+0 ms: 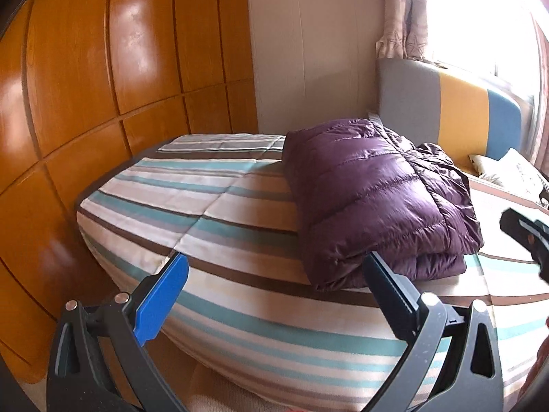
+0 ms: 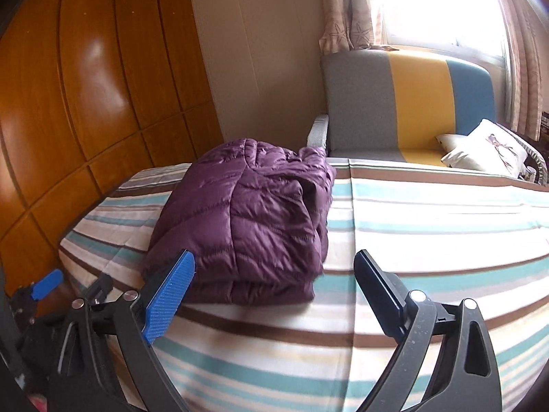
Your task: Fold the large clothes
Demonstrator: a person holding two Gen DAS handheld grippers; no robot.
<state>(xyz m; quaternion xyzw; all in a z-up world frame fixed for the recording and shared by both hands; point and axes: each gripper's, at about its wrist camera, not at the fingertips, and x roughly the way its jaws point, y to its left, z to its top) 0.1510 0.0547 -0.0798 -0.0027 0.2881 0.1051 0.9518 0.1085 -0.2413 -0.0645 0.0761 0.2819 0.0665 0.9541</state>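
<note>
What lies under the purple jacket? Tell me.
The folded purple jacket rests on the striped bedsheet. Stripes run out from beneath it on every visible side. Whatever sits directly under it is covered.

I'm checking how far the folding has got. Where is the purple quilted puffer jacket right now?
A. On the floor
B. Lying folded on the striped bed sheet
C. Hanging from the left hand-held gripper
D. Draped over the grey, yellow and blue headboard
B: the purple quilted puffer jacket lies as a folded bundle on the striped bed sheet, with neither open hand-held gripper touching it.
</note>
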